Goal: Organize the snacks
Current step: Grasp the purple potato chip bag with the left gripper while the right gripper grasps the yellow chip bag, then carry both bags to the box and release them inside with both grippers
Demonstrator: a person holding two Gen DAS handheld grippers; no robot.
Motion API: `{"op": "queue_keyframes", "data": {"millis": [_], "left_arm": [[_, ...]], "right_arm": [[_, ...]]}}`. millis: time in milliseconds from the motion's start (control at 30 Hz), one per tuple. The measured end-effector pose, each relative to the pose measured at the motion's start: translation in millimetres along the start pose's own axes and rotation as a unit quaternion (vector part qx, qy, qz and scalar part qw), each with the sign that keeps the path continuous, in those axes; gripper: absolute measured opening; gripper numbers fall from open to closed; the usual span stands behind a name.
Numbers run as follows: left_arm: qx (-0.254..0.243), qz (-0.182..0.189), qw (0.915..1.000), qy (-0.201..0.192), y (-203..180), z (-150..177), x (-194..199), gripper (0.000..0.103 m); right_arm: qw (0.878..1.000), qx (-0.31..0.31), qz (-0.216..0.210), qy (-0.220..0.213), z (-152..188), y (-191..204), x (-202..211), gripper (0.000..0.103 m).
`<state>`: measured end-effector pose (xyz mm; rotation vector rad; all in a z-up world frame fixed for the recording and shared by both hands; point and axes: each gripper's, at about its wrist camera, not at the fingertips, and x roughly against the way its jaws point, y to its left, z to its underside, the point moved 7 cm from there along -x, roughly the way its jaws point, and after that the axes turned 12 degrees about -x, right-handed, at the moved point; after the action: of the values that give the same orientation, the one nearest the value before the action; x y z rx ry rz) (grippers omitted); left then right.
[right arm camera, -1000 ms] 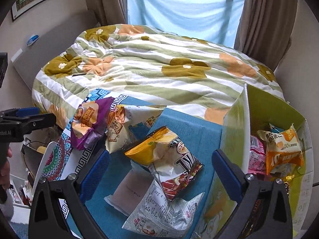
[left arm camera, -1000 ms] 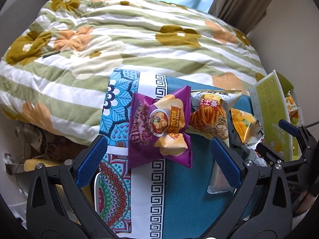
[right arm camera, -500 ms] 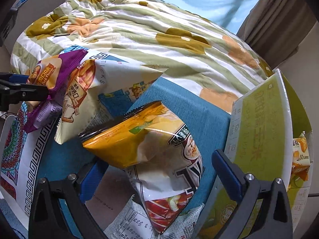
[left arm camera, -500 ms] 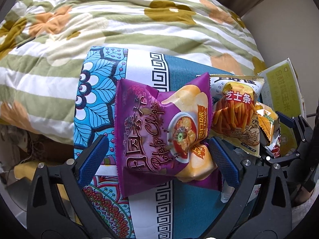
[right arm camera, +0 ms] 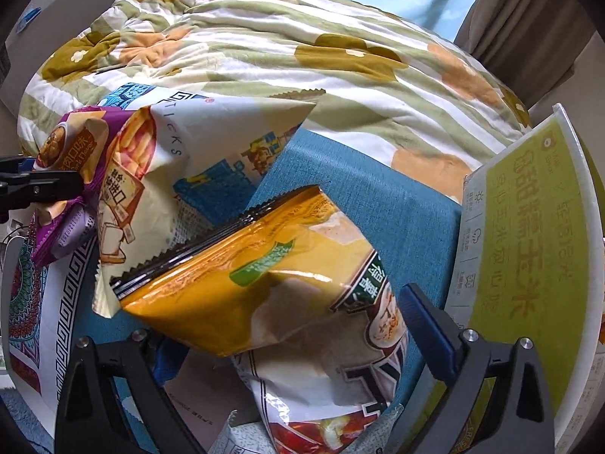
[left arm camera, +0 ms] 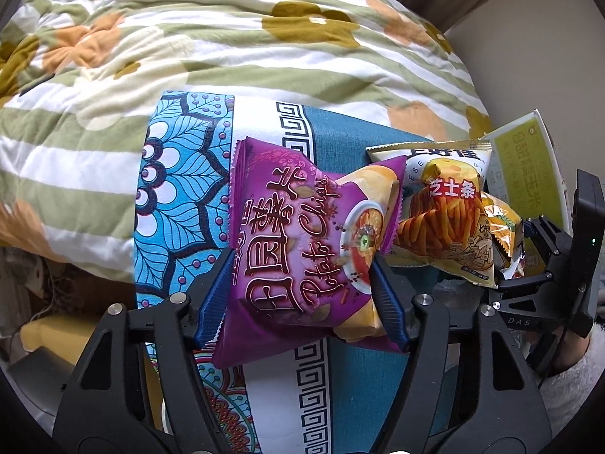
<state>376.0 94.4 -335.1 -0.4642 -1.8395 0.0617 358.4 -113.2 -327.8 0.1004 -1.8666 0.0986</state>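
Pinching purple chip bag [left arm camera: 302, 261] in my left gripper [left arm camera: 302, 295]; right gripper [right arm camera: 287, 340] spread around yellow bag [right arm camera: 242, 276], pads not touching. Next probably close, then lift toward green box [right arm camera: 529, 227], right.

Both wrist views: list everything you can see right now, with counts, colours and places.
Purple chip bag: 1, purple, between the left fingers.
Cheese stick bag: 1, white and orange, right of the purple bag.
Yellow chip bag: 1, yellow, between the right fingers.
Box: 1, green and white, far right.
Cloth: 1, teal, patterned border, under the snacks.
Quilt: 1, green-striped, floral, behind.
Left gripper: closed on the purple bag.
Right gripper: open around the yellow bag.
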Motion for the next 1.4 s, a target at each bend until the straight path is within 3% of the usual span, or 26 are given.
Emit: {"op": "queue_keyframes", "data": {"millis": [267,333,400,500,867,1100,1400], "left_arm": [[0.008,-0.005,0.9999,-0.006,2,9,12,0.06],[0.01,-0.007,0.9999,-0.01,2,12,16,0.06],[0.012,-0.008,0.9998,-0.016,1,13,21,0.06],[0.016,-0.011,0.9995,-0.025,0,13,27,0.06],[0.007,-0.028,0.9972,-0.069,-19,12,75,0.06],[0.0,-0.044,0.9919,-0.119,-65,3,129,0.06],[-0.052,-0.035,0.9838,-0.168,-175,-21,160,0.06]], "right_arm": [[1.0,-0.02,-0.013,-0.004,-2,-5,2,0.088],[1.0,-0.023,-0.019,-0.004,-2,-4,3,0.083],[0.999,-0.025,-0.028,-0.003,-1,-3,4,0.071],[0.999,-0.024,-0.034,-0.004,-1,-2,7,0.06],[0.995,-0.05,-0.068,-0.052,-10,-5,54,0.056],[0.987,-0.066,-0.107,-0.097,-15,-15,117,0.056],[0.976,-0.082,-0.131,-0.155,-1,-68,198,0.056]]}}
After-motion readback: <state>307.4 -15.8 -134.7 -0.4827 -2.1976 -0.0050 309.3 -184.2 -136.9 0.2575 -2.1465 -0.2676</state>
